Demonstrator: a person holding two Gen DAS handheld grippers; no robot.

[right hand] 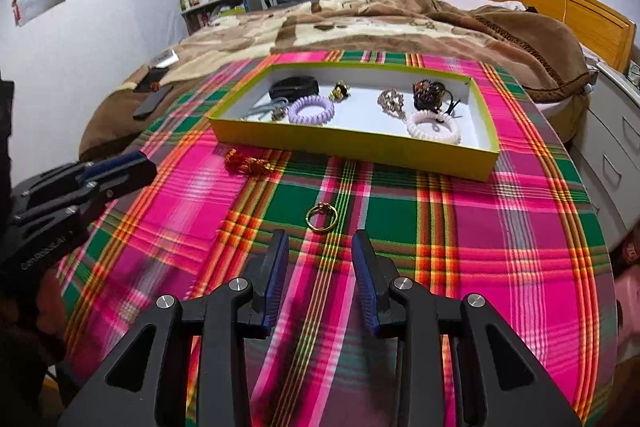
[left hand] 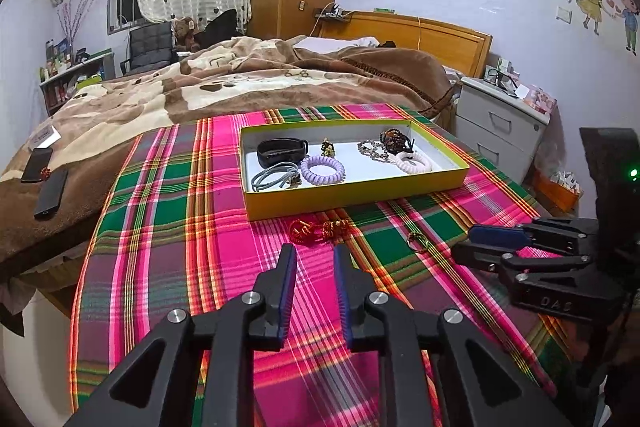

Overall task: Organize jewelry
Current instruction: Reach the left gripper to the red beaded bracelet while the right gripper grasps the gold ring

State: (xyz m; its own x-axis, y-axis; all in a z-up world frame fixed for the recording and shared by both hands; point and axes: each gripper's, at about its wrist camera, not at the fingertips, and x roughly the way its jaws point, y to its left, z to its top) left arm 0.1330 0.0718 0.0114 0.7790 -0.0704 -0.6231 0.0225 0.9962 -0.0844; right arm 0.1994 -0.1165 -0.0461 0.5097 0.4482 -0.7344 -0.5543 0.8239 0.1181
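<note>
A yellow-walled tray (left hand: 360,193) (right hand: 352,147) on the plaid cloth holds several pieces: a black band (left hand: 282,151), grey cords (left hand: 272,177), a lilac coil tie (left hand: 322,169) (right hand: 311,110), a white coil tie (left hand: 414,161) (right hand: 433,127) and beaded bracelets (left hand: 394,139). In front of the tray lies a red and gold knotted ornament (left hand: 318,229) (right hand: 248,163). A gold ring (right hand: 321,217) (left hand: 418,241) lies on the cloth. My left gripper (left hand: 315,259) stands open just short of the ornament, nothing between its fingers. My right gripper (right hand: 320,247) is open just short of the ring.
The plaid cloth (left hand: 180,227) covers a small table pushed against a bed with a brown blanket (left hand: 200,83). Two phones (left hand: 44,183) lie on the blanket at the left. A white drawer unit (left hand: 500,131) stands at the right, beyond the table's edge.
</note>
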